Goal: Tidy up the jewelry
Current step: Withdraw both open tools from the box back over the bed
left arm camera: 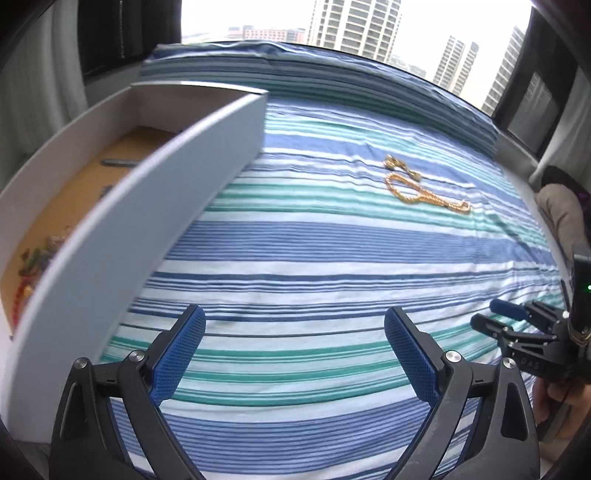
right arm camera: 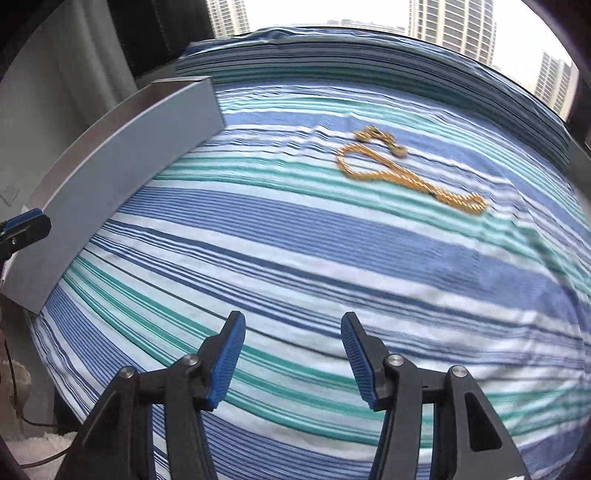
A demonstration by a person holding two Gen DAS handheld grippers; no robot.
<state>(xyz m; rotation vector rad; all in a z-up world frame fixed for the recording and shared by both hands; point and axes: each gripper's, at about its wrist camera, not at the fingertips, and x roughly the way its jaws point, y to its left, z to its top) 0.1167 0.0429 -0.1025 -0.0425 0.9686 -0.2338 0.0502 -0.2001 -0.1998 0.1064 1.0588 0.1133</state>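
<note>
A gold chain necklace (left arm camera: 424, 190) lies on the striped bedspread, with a small gold piece (left arm camera: 400, 166) just beyond it; both also show in the right wrist view, the chain (right arm camera: 402, 177) and the piece (right arm camera: 380, 140). A grey box (left arm camera: 122, 218) with a brown floor stands at the left and holds colourful beads (left arm camera: 33, 266); the right wrist view shows its outer wall (right arm camera: 122, 173). My left gripper (left arm camera: 293, 354) is open and empty, near the box. My right gripper (right arm camera: 293, 354) is open and empty, well short of the chain; it also shows at the left wrist view's right edge (left arm camera: 495, 317).
The blue, teal and white striped bedspread (left arm camera: 314, 243) covers the whole work surface. A window with tall buildings (left arm camera: 354, 22) runs along the far side. A dark small item (left arm camera: 118, 162) lies on the box floor.
</note>
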